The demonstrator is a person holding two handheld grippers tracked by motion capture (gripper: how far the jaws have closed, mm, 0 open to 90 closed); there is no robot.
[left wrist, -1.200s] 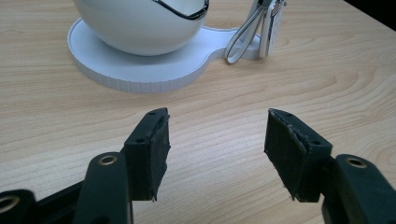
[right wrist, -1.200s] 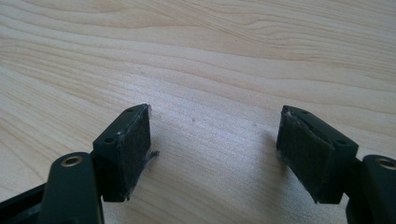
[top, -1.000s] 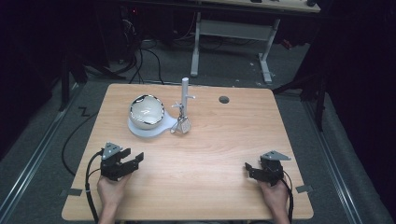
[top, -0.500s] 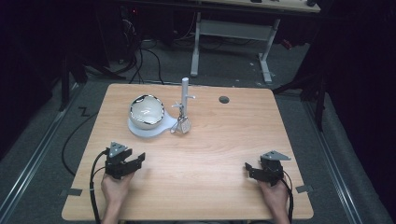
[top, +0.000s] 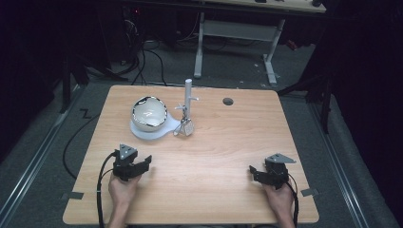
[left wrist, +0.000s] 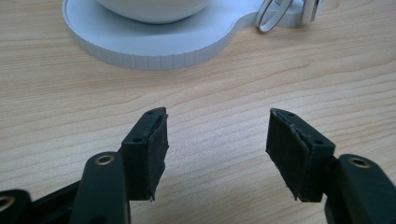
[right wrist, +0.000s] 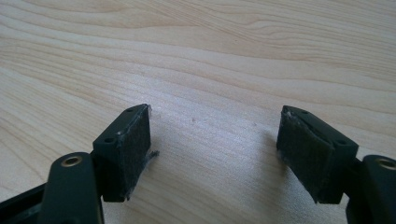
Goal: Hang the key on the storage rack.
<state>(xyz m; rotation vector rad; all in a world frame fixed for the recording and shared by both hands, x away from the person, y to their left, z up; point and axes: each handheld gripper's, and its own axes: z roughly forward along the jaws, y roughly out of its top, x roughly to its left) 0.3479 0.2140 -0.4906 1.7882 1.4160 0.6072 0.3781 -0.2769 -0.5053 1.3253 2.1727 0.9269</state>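
Note:
A white bowl (top: 149, 113) with a shiny rim sits on a flat white base (top: 142, 133) at the back left of the wooden table (top: 214, 142). Beside it rises a white post (top: 188, 95) with small ring-like pieces (top: 186, 127) hanging at its foot. My left gripper (top: 142, 162) is held low over the table in front of the base, open and holding nothing. In the left gripper view the jaws (left wrist: 217, 135) stand wide apart, pointing at the base (left wrist: 140, 44), the bowl (left wrist: 154, 7) and a ring (left wrist: 267, 18). My right gripper (top: 254, 172) is open near the front right, over bare wood (right wrist: 215, 135).
A dark round hole (top: 228, 101) is set in the table near its back edge. Cables trail from both grippers off the front edge. A second desk's white legs (top: 199, 52) stand on the floor behind the table.
My left gripper has shifted a little to the right and forward, toward the white base. The right gripper has stayed where it was.

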